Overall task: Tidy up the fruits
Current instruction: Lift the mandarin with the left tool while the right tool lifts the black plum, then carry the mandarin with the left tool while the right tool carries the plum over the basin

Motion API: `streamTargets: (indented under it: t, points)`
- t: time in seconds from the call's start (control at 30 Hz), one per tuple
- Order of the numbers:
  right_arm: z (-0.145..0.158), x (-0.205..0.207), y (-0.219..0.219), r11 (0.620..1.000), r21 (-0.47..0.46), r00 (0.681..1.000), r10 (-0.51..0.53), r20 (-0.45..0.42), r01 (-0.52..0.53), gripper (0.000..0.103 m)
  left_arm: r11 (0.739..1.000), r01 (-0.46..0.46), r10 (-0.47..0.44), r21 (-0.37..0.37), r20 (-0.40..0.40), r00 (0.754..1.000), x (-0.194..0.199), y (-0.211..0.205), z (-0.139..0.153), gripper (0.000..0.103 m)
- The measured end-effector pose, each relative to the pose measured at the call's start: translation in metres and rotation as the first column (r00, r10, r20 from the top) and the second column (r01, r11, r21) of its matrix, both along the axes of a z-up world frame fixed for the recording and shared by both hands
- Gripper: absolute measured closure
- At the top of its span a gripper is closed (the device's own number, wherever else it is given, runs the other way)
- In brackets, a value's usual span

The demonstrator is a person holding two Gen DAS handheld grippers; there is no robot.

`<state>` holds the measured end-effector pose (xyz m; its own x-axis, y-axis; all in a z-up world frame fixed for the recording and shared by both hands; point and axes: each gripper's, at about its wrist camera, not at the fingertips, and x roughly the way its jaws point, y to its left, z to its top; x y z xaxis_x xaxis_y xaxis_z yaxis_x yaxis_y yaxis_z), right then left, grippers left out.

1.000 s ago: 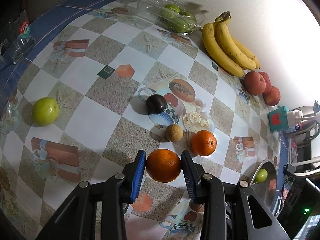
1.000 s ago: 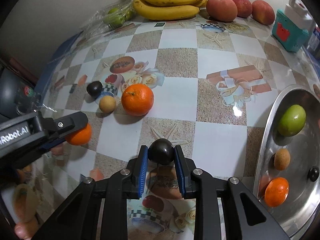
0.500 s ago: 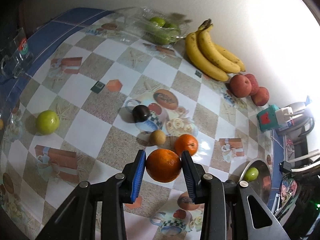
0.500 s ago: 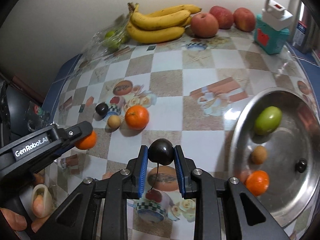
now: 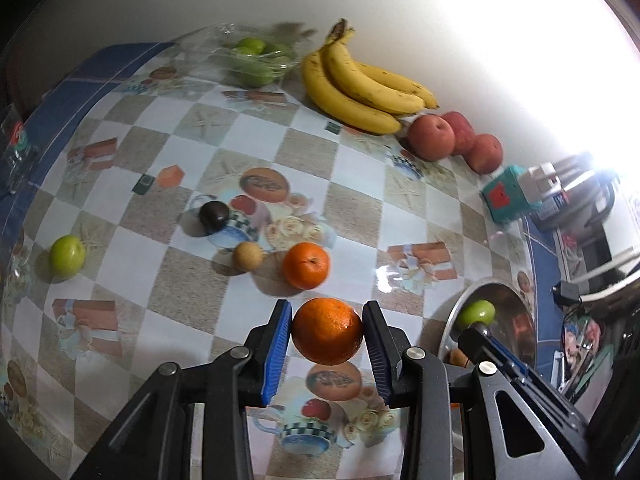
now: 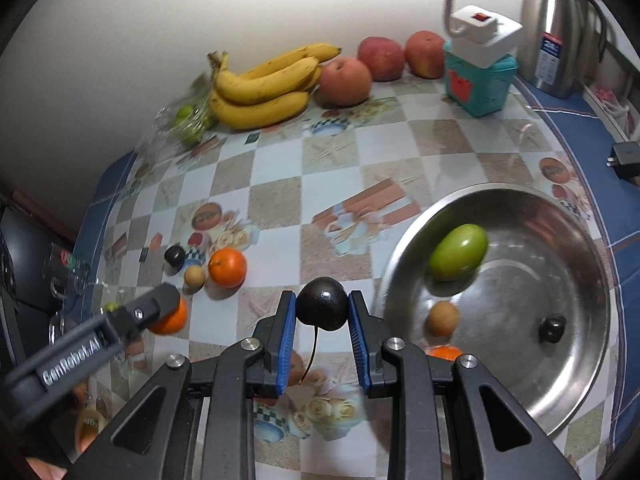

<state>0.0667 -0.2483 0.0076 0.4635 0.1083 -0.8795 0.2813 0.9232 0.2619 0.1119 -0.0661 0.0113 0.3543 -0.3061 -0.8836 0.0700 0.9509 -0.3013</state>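
My left gripper (image 5: 326,336) is shut on an orange (image 5: 327,331) and holds it above the table. My right gripper (image 6: 322,312) is shut on a dark plum (image 6: 321,309) with a stem, held above the table left of the steel bowl (image 6: 592,364). The bowl holds a green fruit (image 6: 459,252), a small brown fruit (image 6: 442,318), a dark fruit (image 6: 551,330) and an orange part hidden by my fingers. On the table lie another orange (image 5: 306,265), a small brown fruit (image 5: 248,256), a dark plum (image 5: 214,216) and a green apple (image 5: 67,257).
Bananas (image 5: 360,88), three red apples (image 5: 452,140) and a clear box of green fruit (image 5: 256,60) line the wall. A teal box with a white plug (image 6: 478,76) and a steel kettle (image 6: 556,28) stand at the back right. A glass (image 6: 68,276) stands at the left edge.
Both grippers have risen and moved right toward the bowl with their fruit. The bowl now shows larger in the right wrist view.
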Motion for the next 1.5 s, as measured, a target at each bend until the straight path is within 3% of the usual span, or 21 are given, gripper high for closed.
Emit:
streamTargets:
  t: [0.63,0.93,1.17,1.33,1.5]
  points:
    - [0.011,-0.028,-0.087,0.974,0.001,0.973,-0.228,0.030,0.228,0.076,0.980,0.197,-0.196,0.000,0.058,0.979,-0.004,-0.108,0.029,0.064]
    - [0.008,-0.046,-0.126,0.943,0.005,0.943,-0.331,0.031,0.331,0.076,0.943,0.333,-0.331,-0.005,0.100,0.938,-0.019,-0.156,0.027,0.064]
    - [0.002,-0.069,-0.165,0.897,0.029,0.896,-0.442,0.033,0.441,0.076,0.902,0.430,-0.431,0.038,0.095,0.897,-0.038,-0.192,0.009,0.064]
    - [-0.007,-0.075,-0.178,0.884,0.050,0.884,-0.467,0.021,0.465,0.076,0.874,0.483,-0.486,0.050,0.083,0.870,-0.050,-0.209,-0.009,0.064]
    - [-0.021,-0.070,-0.182,0.883,0.063,0.885,-0.466,-0.005,0.466,0.075,0.862,0.504,-0.507,0.056,0.071,0.859,-0.056,-0.218,-0.024,0.064]
